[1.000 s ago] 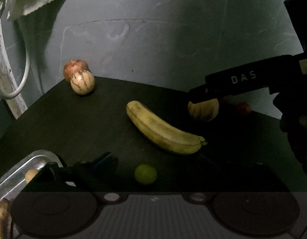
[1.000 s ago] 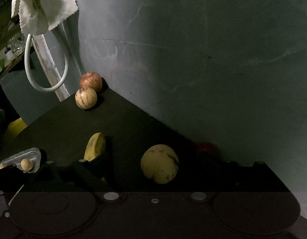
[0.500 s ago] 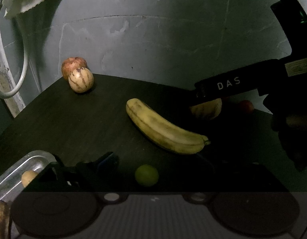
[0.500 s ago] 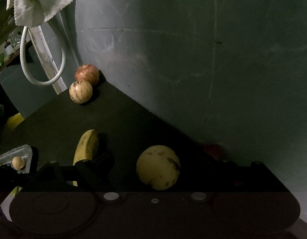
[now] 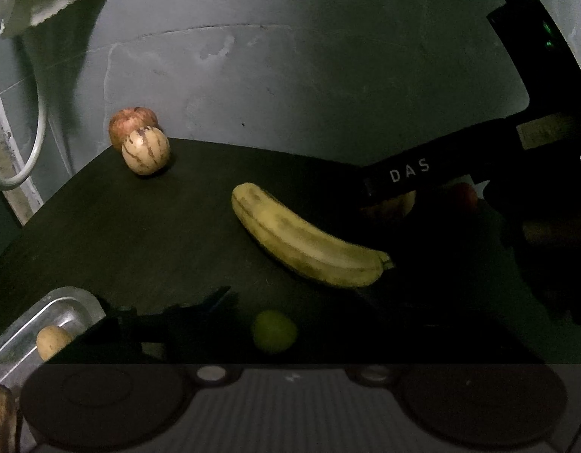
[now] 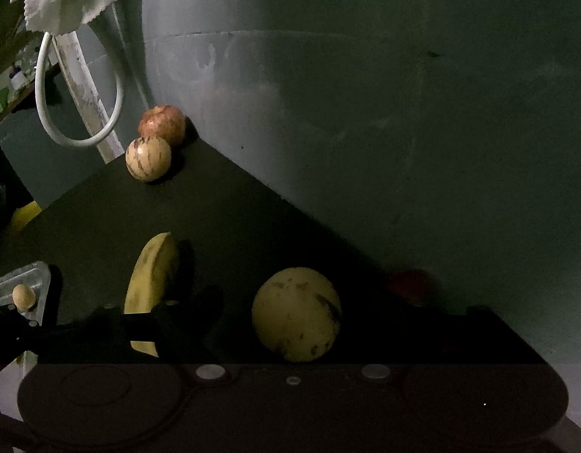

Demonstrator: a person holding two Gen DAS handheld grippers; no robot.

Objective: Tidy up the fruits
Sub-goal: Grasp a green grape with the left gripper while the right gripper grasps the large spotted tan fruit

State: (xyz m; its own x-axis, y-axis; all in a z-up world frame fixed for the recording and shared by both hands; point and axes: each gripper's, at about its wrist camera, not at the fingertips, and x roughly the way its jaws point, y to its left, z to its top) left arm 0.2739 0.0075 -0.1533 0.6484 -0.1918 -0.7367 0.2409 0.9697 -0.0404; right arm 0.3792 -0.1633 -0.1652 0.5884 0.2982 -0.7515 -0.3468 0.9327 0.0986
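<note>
In the left wrist view a small green lime [image 5: 274,330] lies on the dark table between the fingers of my left gripper [image 5: 286,324]. Its jaws are closing and do not touch the lime. A banana [image 5: 309,241] lies just beyond. My right gripper [image 6: 309,321] straddles a round yellow melon [image 6: 296,313]. Its jaws are also closing, with a gap still showing at the left finger [image 6: 185,317]. From the left wrist view that gripper's "DAS" finger [image 5: 407,175] covers most of the melon [image 5: 392,205].
A striped melon [image 5: 146,151] and a red fruit [image 5: 132,122] sit at the table's far corner by the grey wall. A small red fruit [image 6: 411,283] lies against the wall. A metal tray [image 5: 68,304] with a small tan fruit [image 5: 53,341] stands at the near left.
My right gripper has sunk toward the yellow melon, which now shows larger between its fingers. The left gripper's left finger has moved inward toward the lime.
</note>
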